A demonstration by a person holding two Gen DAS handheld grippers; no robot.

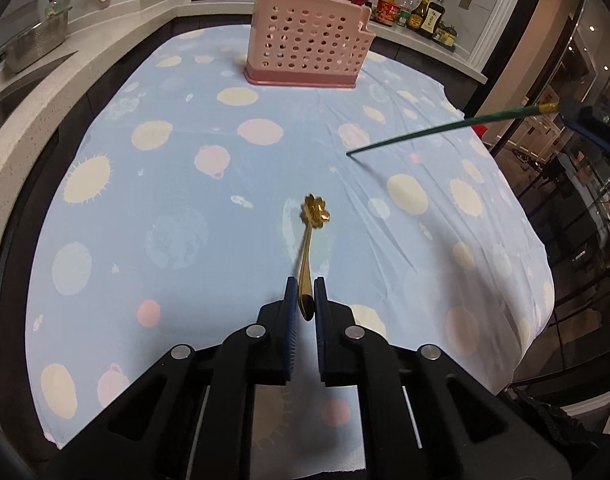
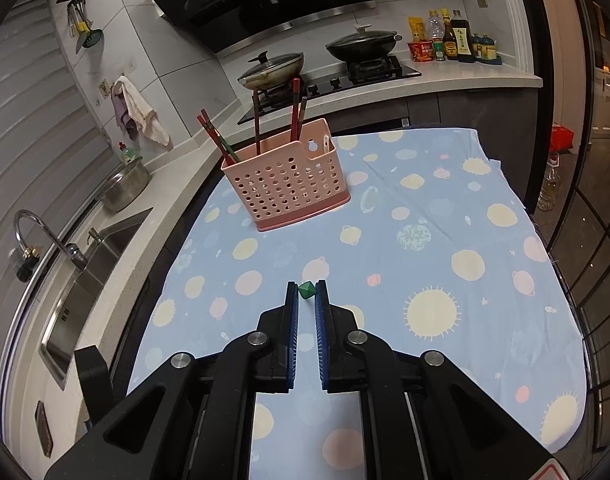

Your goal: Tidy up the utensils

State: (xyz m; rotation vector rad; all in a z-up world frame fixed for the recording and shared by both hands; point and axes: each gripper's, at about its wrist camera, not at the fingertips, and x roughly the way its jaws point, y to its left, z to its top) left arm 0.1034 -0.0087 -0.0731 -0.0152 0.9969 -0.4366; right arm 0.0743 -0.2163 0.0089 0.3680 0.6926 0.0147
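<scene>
Left gripper (image 1: 303, 288) jaws pinch a gold spoon (image 1: 311, 236) above the cloth-covered surface (image 1: 177, 184), flower end forward. Beyond stands the pink utensil basket (image 1: 309, 42) holding chopsticks (image 2: 295, 110). Right gripper (image 2: 306, 294) jaws pinch a green chopstick (image 1: 445, 128).

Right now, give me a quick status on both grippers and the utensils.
Left gripper shut on gold spoon. Right gripper shut on green chopstick. Pink holder ahead, chopsticks already inside. Nothing between.
</scene>
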